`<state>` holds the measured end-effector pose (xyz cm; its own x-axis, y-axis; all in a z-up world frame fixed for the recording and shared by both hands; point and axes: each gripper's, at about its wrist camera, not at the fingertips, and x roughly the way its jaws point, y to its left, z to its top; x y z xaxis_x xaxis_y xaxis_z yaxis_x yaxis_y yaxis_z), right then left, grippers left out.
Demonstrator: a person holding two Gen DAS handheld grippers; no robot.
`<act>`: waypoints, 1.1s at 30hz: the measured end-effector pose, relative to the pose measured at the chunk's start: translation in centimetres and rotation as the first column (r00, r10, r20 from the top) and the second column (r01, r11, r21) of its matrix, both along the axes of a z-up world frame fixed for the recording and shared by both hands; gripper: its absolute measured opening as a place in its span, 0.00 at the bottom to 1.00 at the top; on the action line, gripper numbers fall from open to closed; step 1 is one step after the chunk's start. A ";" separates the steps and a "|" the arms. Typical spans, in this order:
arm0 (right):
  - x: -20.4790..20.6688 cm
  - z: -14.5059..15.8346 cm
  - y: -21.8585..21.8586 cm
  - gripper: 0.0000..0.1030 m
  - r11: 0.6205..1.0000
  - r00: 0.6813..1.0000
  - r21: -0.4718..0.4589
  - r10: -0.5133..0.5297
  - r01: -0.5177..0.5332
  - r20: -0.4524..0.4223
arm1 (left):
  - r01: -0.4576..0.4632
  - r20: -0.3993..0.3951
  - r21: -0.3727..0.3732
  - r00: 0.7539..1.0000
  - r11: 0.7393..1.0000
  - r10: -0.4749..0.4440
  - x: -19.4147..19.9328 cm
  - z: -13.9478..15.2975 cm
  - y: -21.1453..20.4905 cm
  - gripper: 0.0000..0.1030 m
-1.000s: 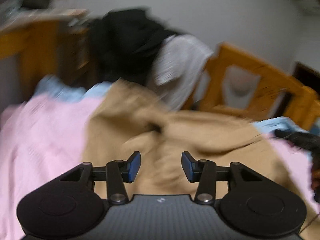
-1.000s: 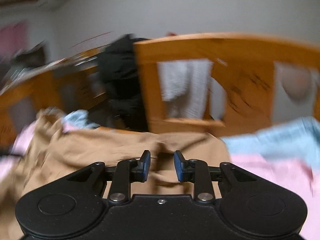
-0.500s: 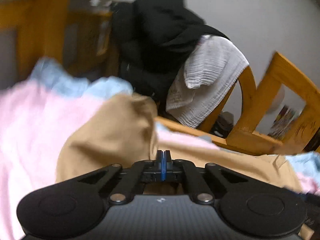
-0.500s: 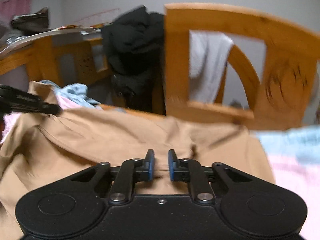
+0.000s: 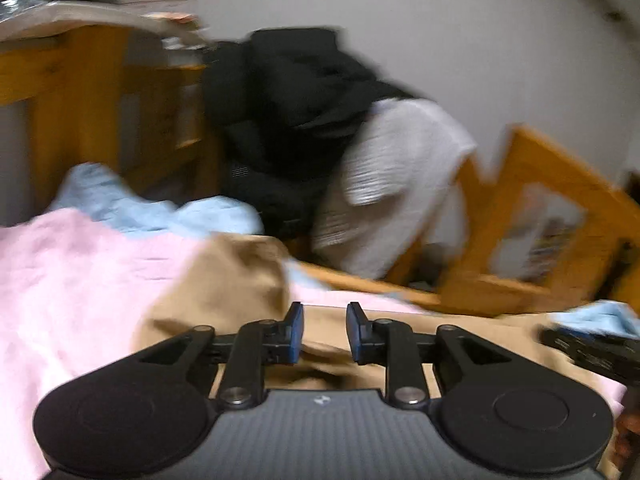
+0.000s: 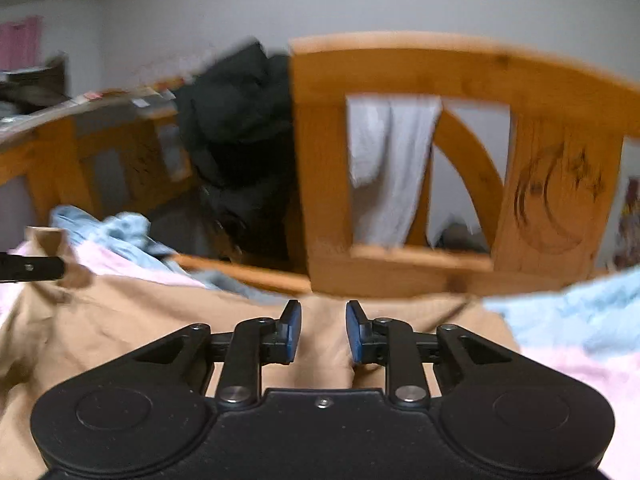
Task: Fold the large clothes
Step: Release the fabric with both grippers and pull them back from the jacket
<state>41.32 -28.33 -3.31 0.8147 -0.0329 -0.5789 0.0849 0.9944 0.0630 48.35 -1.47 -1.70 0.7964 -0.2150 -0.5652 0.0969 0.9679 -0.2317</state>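
Observation:
A tan garment [image 5: 224, 292] lies spread across the pink bedding [image 5: 72, 280]; it also shows in the right wrist view [image 6: 132, 320]. My left gripper [image 5: 325, 334] is open just above the garment's left part, with cloth below the blue pads and nothing held. My right gripper [image 6: 323, 330] is open over the garment's right part near the footboard, empty. The right gripper's tip shows at the right edge of the left wrist view [image 5: 588, 348]. The left gripper's tip shows at the left edge of the right wrist view [image 6: 32, 268].
A wooden footboard [image 6: 460, 76] with cut-outs stands right behind the garment. A black jacket [image 5: 300, 120] and a white cloth [image 5: 396, 184] hang over it. A light blue blanket [image 5: 152, 212] lies bunched at the back and at the right [image 6: 572, 312].
My left gripper was shut on the garment half a second ago and has opened. My right gripper has opened wider. Both views have shifted and the garment lies flatter.

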 end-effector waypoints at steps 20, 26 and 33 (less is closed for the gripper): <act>-9.5 1.3 0.8 0.65 0.982 0.980 -0.022 0.189 -0.188 0.067 | 0.028 -0.020 -0.031 0.999 0.999 -0.029 -8.3 0.9 4.2 0.68; -12.0 -2.2 5.2 0.67 0.944 0.963 -0.190 0.259 -0.269 -0.079 | 0.013 -0.165 0.061 0.986 0.998 -0.003 -10.2 -1.3 4.3 0.63; -15.8 2.4 4.8 0.73 0.952 0.965 -0.163 0.260 -0.257 -0.002 | 0.059 -0.061 0.051 0.997 0.997 -0.056 -16.6 3.5 5.1 0.87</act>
<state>25.48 -23.56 -0.86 0.8185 0.0894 -0.5675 -0.1764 0.9792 -0.1001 31.73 3.63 1.76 0.7482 -0.2282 -0.6230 0.1403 0.9722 -0.1876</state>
